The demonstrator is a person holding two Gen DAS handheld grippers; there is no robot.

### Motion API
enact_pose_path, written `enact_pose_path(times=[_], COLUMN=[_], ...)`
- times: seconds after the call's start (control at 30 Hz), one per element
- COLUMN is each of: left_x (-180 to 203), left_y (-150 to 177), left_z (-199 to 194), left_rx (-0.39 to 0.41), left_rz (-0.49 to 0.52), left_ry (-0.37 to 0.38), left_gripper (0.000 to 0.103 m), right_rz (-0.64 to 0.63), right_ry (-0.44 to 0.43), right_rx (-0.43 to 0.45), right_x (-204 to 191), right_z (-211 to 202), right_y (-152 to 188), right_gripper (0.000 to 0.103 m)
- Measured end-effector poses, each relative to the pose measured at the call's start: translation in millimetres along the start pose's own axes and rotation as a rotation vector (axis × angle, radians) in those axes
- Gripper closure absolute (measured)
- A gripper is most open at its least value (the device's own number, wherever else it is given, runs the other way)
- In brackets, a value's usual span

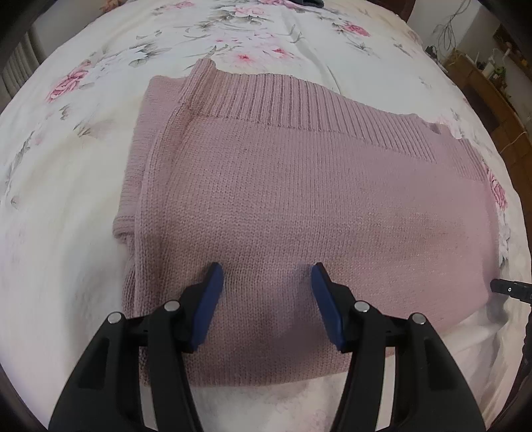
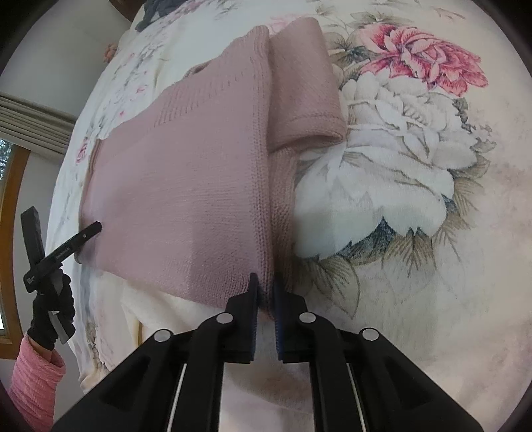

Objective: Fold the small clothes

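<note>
A dusty-pink knitted sweater (image 1: 299, 206) lies folded on the flowered bedspread, its ribbed hem at the far side. My left gripper (image 1: 267, 269) hovers open over the sweater's near part, with nothing between its blue pads. In the right wrist view the same sweater (image 2: 186, 186) stretches away, and a folded sleeve (image 2: 302, 96) lies beside it on the right. My right gripper (image 2: 266, 289) is shut on the sweater's near corner, pinching the knitted side edge. The left gripper (image 2: 63, 221) shows at the sweater's left edge, held by a black-gloved hand (image 2: 50, 312).
The white bedspread (image 2: 415, 232) with pink and grey flowers covers the bed all around. A dark garment (image 2: 159, 10) lies at the far end. Past the bed's right edge stands wooden furniture with cables (image 1: 482, 73). A window frame (image 2: 13, 206) is at the left.
</note>
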State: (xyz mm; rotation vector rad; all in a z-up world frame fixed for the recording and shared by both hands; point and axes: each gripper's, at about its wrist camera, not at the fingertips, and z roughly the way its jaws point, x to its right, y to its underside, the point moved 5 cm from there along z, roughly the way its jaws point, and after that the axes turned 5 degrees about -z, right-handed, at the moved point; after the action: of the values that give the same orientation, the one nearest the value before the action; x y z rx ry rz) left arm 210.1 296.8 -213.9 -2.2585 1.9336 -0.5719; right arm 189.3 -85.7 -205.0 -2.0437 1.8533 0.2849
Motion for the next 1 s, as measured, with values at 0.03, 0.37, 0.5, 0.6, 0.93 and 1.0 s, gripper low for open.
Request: enact_pose_path(times=[0.03, 0.37, 0.5, 0.6, 0.93, 1.0], left_x=[1, 34, 50, 53, 42, 41], left_y=[0, -22, -33, -34, -35, -35], left_z=[-1, -24, -14, -6, 16, 17], left_rx=[-0.001, 0.054, 0.054, 0.04, 0.002, 0.001], left_rz=[0.0, 0.025, 0.048, 0.039, 0.015, 0.015], left_ry=[-0.002, 0.056, 0.048, 0.05, 0.056, 0.059], left_gripper=[0.047, 0.042, 0.042, 0.042, 0.042, 0.041], right_rz=[0.001, -0.002, 0.084, 0.117, 0.088, 0.083], right_ry=[-0.004, -0.026, -0.101, -0.138, -0.093, -0.123], right_rx=[-0.001, 0.141, 0.158, 0.148, 0.131, 0.125], right_x=[-1, 4, 24, 37, 31, 30], right_z=[-1, -45, -39, -23, 7, 9], right_y=[-1, -34, -54, -69, -84, -83], right_gripper=[0.094, 0.038, 0.032, 0.032, 0.056, 0.071])
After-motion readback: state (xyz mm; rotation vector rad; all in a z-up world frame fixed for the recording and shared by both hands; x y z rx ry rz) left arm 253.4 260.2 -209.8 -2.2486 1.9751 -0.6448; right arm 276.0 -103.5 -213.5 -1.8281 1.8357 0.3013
